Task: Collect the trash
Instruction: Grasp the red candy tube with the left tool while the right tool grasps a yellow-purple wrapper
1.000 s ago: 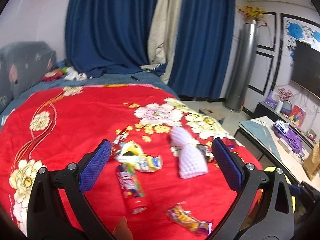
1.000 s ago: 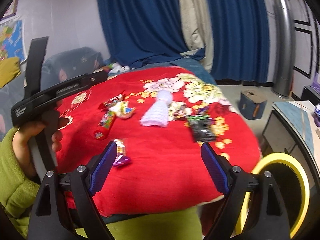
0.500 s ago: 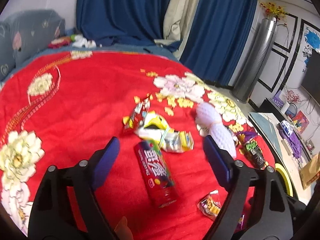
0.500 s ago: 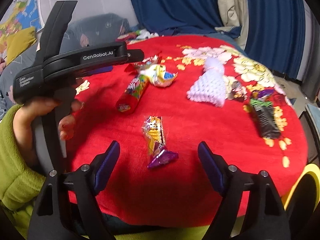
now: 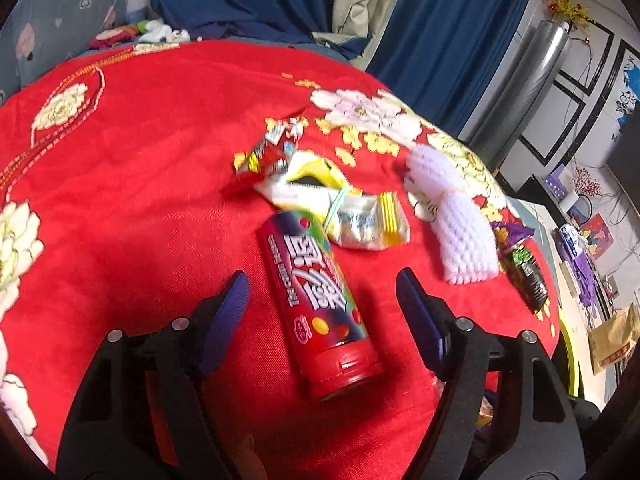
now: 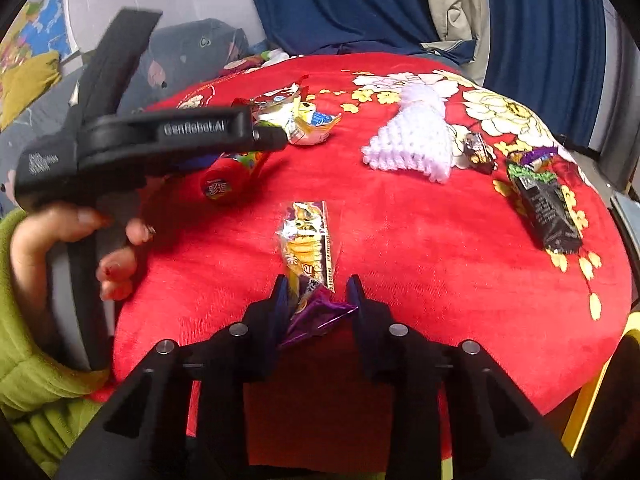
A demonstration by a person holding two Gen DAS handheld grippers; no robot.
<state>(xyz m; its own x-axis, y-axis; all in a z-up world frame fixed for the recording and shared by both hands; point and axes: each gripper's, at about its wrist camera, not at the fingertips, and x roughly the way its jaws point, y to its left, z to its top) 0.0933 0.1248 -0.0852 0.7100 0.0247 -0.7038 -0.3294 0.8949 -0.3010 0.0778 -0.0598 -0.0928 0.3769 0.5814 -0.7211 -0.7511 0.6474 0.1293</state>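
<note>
Lying on the red floral blanket (image 6: 440,248): a yellow-and-purple foil snack wrapper (image 6: 308,256), its crumpled purple end between the right gripper (image 6: 316,300) pads, just closing, left pad touching, grip unclear. Beside it, a red cylindrical candy tube (image 5: 320,300), flat between the spread, narrowing left gripper (image 5: 322,300), untouched. Farther off, a white foam fruit net (image 5: 460,232).

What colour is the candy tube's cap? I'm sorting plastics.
Red, like the candy tube body; clearest in the left wrist view.
</note>
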